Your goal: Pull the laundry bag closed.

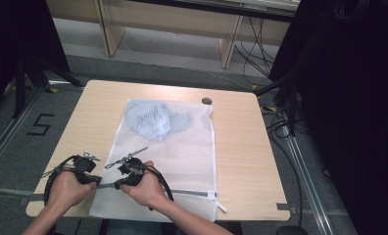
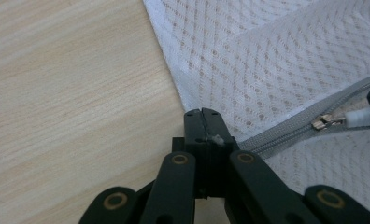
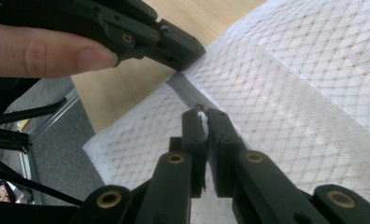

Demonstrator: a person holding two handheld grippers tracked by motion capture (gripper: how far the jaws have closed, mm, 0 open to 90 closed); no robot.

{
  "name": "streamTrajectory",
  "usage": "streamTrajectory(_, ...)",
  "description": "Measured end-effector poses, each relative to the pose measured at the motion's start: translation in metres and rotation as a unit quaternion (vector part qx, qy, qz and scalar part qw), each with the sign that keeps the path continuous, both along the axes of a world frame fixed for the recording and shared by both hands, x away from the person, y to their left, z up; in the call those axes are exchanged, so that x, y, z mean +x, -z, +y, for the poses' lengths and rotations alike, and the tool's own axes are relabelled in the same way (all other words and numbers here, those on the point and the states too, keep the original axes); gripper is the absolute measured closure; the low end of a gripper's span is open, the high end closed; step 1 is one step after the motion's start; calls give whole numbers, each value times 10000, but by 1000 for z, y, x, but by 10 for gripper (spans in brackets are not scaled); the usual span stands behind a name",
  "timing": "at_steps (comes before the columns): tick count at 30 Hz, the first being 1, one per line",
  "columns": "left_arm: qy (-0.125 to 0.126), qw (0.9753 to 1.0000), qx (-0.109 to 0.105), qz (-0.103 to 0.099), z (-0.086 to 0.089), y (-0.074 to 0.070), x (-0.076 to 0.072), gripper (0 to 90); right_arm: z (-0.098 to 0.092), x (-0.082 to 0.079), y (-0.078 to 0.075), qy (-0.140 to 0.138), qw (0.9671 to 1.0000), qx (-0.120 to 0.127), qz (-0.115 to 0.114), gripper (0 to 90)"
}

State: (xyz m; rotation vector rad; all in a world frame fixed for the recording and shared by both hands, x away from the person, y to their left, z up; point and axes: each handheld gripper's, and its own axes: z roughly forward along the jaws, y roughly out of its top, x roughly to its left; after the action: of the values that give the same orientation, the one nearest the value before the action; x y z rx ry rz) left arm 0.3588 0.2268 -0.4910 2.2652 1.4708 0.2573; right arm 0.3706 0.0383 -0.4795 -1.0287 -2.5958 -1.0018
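While both grippers pinch its grey zipper [image 2: 286, 133], the white mesh bag [image 1: 182, 152] lies flat.

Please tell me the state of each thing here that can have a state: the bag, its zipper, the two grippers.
Mesh laundry bag: lying flat on the table, blue garment inside.
Zipper: slider near the left end.
Left gripper: shut on the bag's edge at the zipper's end.
Right gripper: shut on the white zipper pull.
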Motion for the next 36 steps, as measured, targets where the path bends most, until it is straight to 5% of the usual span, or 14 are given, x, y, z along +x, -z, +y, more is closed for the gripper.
streamTrajectory(1,146,9998,91,71,2,-1,0,900,0,0,0,5,10000,-10,3,870)
streamTrajectory(8,12,10000,4,-6,0,0,0,900,-3,0,-2,1,10000,-34,-32,870)
streamTrajectory(36,131,9998,106,75,2,-2,0,900,-11,-3,-6,36,9999,-79,-96,871)
